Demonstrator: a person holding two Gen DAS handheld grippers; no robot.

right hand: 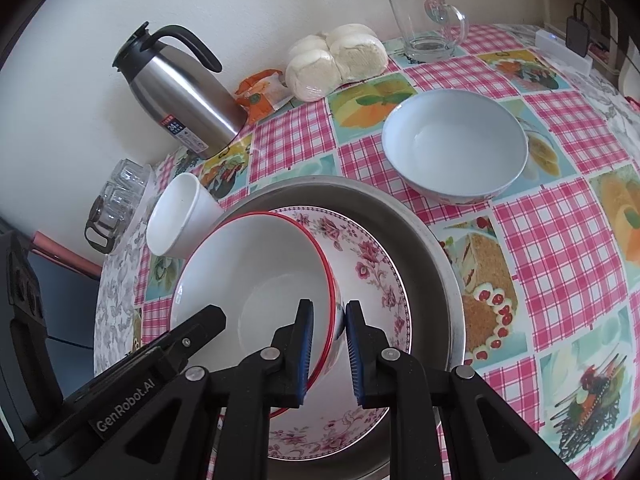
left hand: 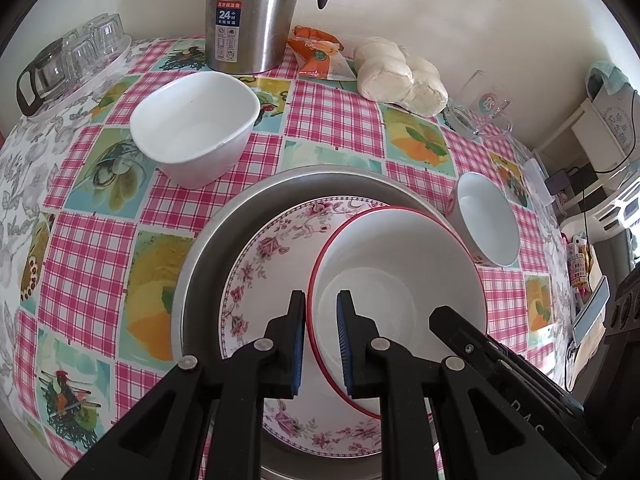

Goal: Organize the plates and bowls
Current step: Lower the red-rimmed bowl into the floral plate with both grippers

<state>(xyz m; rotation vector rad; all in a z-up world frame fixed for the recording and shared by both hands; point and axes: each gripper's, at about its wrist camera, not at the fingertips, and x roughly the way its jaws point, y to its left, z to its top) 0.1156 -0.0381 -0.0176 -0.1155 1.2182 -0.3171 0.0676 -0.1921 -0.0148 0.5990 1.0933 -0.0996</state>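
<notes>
A red-rimmed white bowl (left hand: 404,280) (right hand: 256,272) sits on a floral plate (left hand: 280,256) (right hand: 372,272), which lies in a round metal pan (left hand: 224,240) (right hand: 424,232). My left gripper (left hand: 322,344) is shut on the bowl's left rim, one pad inside and one outside. My right gripper (right hand: 326,348) is shut on the bowl's right rim the same way. A squarish white bowl (left hand: 194,128) (right hand: 180,216) stands behind the pan on the left. A pale round bowl (left hand: 486,220) (right hand: 454,148) stands to the right.
A steel thermos jug (left hand: 250,16) (right hand: 180,92), an orange packet (left hand: 320,54), wrapped buns (left hand: 400,76) (right hand: 336,60) and a glass mug (left hand: 480,104) (right hand: 426,24) stand along the wall. A tray of glasses (left hand: 76,64) (right hand: 120,200) is at the far left.
</notes>
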